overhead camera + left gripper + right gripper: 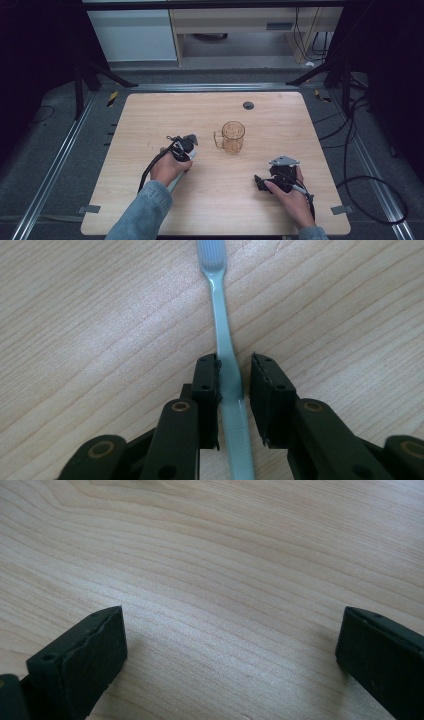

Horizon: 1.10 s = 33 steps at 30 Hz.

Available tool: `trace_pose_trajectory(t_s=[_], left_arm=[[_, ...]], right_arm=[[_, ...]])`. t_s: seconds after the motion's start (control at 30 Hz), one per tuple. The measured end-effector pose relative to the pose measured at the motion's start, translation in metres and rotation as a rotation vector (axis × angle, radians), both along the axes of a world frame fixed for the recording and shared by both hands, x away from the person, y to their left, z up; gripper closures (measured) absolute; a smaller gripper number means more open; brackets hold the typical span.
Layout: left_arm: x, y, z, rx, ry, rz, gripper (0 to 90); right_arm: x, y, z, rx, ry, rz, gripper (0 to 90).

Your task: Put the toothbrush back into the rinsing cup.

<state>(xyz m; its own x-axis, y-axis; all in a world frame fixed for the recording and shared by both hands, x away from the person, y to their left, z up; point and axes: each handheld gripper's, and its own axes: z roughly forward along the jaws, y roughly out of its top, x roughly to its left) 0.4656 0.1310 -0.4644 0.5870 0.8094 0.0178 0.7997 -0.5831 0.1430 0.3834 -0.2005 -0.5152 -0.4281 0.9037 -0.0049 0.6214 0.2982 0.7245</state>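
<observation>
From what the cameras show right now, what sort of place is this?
Probably a lab or a recording workstation, not a home. A bare wooden table stands inside a dark metal frame, loose cables trail on the grey floor, and only a glass mug and a toothbrush are laid out.

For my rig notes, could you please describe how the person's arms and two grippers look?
The left gripper and right gripper are black with blocky two-jaw tips; brass-coloured pivot rings show on the left one. Black cables trail from each. A grey three-cornered plate tops the right. The forearms wear blue denim sleeves.
</observation>
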Motion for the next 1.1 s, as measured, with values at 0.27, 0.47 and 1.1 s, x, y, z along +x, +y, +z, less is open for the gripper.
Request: trace_pose_trajectory(t_s=[0.27, 0.47, 1.1], left_arm=[[0.0, 0.0, 0.0, -0.005, -0.003, -0.019, 78.3], [0.003, 0.008, 0.005, -0.034, -0.006, -0.019, 78.6], [0.005, 0.016, 0.046, -0.156, -0.177, -0.044, 78.8]], right_arm=[[0.0, 0.0, 0.0, 0.005, 0.001, 0.0, 0.7], [0.0, -0.001, 0.0, 0.005, 0.0, 0.005, 0.7], [0.0, -0.001, 0.0, 0.004, 0.0, 0.003, 0.5]])
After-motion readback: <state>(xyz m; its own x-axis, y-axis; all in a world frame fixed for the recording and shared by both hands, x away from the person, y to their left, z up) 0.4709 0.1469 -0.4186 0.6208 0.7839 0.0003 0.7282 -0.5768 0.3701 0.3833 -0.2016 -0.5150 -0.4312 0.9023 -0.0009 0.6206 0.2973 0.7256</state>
